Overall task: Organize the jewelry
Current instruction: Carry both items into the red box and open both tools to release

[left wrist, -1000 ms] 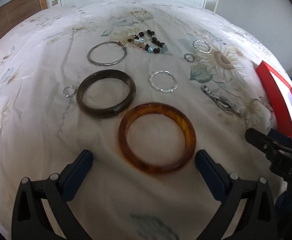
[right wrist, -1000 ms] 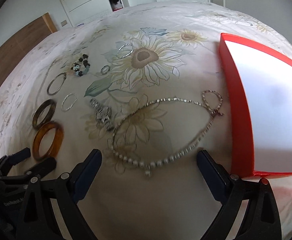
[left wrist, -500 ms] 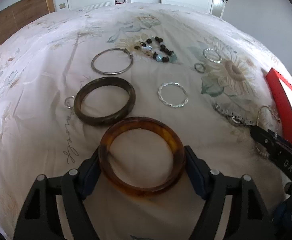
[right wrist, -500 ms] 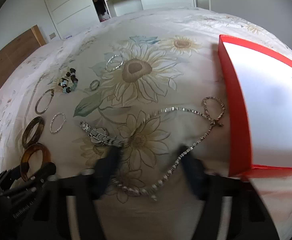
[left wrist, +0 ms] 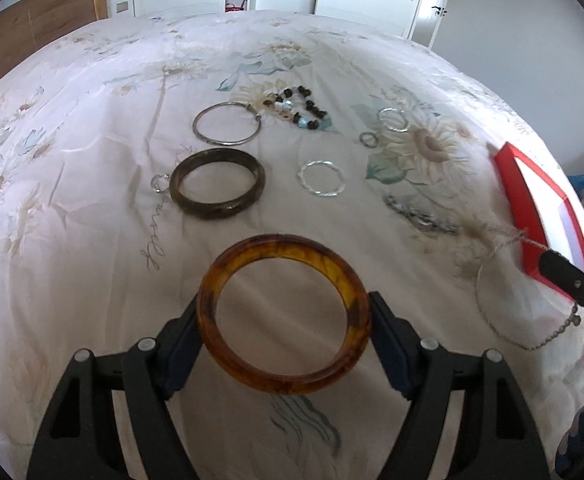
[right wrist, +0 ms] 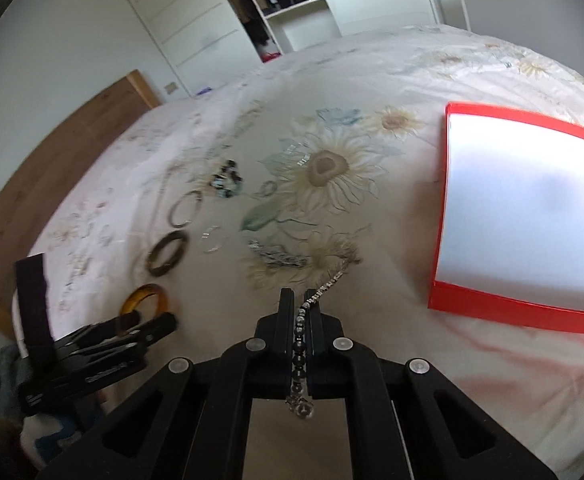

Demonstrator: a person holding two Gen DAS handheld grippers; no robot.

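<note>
My left gripper (left wrist: 284,334) is shut on an amber bangle (left wrist: 282,380), held level above the bedspread; it also shows in the right wrist view (right wrist: 146,298). My right gripper (right wrist: 301,312) is shut on a silver bead necklace (right wrist: 299,344), lifted off the bed, its chain hanging blurred ahead. In the left wrist view the necklace (left wrist: 524,346) dangles by the right gripper. An open red box (right wrist: 520,224) with a white inside lies to the right; it also shows in the left wrist view (left wrist: 520,204).
On the flowered bedspread lie a dark bangle (left wrist: 217,189), a thin silver bangle (left wrist: 227,129), a dark bead bracelet (left wrist: 298,110), a twisted silver ring (left wrist: 321,178), small rings (left wrist: 392,119) and a silver watch (left wrist: 420,216). A wooden headboard (right wrist: 52,176) stands at the left.
My left gripper closed on the amber bangle and lifted it. My right gripper closed on the necklace and raised it off the bed.
</note>
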